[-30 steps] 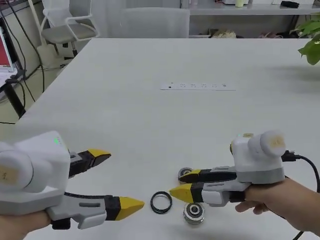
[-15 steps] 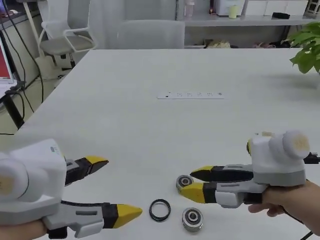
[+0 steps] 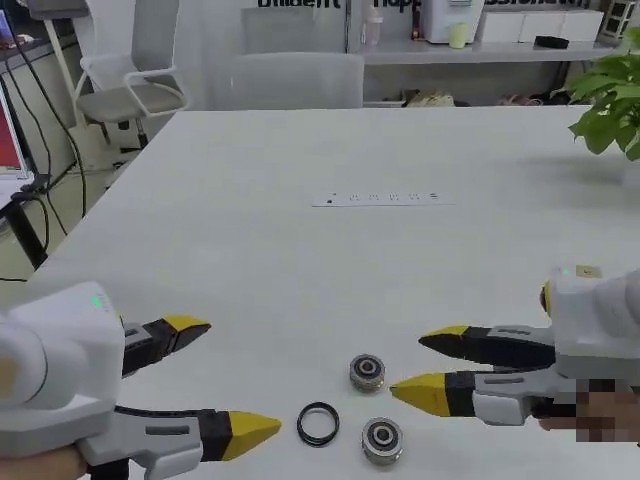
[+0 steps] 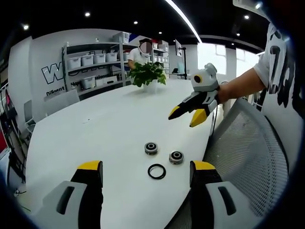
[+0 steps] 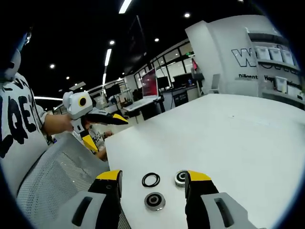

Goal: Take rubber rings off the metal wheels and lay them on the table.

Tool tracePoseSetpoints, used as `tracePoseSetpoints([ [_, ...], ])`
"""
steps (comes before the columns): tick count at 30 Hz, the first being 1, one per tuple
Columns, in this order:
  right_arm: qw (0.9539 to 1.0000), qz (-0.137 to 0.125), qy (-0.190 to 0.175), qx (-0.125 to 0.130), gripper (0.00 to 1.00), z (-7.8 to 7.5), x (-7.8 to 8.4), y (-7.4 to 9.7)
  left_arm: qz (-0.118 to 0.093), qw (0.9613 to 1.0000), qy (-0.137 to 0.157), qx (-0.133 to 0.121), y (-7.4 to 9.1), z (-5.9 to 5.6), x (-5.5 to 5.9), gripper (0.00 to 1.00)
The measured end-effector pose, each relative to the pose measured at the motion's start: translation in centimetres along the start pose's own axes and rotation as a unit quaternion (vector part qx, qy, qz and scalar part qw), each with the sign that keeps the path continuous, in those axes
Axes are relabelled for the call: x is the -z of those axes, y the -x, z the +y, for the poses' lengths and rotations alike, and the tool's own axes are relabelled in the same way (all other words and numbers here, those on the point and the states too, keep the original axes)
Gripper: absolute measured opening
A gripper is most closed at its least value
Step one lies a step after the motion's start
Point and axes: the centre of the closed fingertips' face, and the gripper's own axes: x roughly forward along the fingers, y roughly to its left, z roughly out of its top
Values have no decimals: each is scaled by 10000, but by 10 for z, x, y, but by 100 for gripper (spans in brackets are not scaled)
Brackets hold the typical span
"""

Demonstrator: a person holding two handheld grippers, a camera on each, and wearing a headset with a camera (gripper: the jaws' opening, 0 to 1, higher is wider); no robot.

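Near the front edge of the white table (image 3: 300, 260) lie two small metal wheels and a loose black rubber ring (image 3: 318, 423). The farther wheel (image 3: 367, 370) has a dark ring around it; the nearer wheel (image 3: 382, 438) looks bare and silver. My left gripper (image 3: 225, 378) hovers open to the left of the ring, holding nothing. Open and holding nothing too, my right gripper (image 3: 415, 366) sits just right of the wheels. In the left gripper view the ring (image 4: 157, 171) and both wheels (image 4: 151, 148) (image 4: 176, 157) lie ahead of the jaws, with the right gripper (image 4: 193, 109) beyond.
A white power strip (image 3: 383, 198) lies in the middle of the table. A green plant (image 3: 610, 110) stands at the far right, and office chairs (image 3: 130, 80) behind the far edge. A grey mesh chair back (image 4: 248, 157) is close beside me.
My right gripper has drawn back to the right, off the farther wheel that it partly covered. The head camera has tilted up. Ring and wheels lie as before.
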Motion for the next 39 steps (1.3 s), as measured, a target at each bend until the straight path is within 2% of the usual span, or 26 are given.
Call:
tracePoseSetpoints([
  [10, 9988, -68, 354, 341, 65, 2, 1, 34, -52, 10000, -31, -13, 1, -1, -6, 74],
  [20, 9965, -135, 519, 643, 73, 2, 2, 56, -95, 9999, -42, -15, 1, 0, -9, 75],
  [34, 9948, -271, 586, 790, 75, 3, -4, 66, -139, 9999, -14, -74, 7, 2, -12, 75],
  [39, 9944, -195, 628, 821, 77, 2, -2, 67, -96, 9999, -8, -83, 8, 2, -9, 76],
])
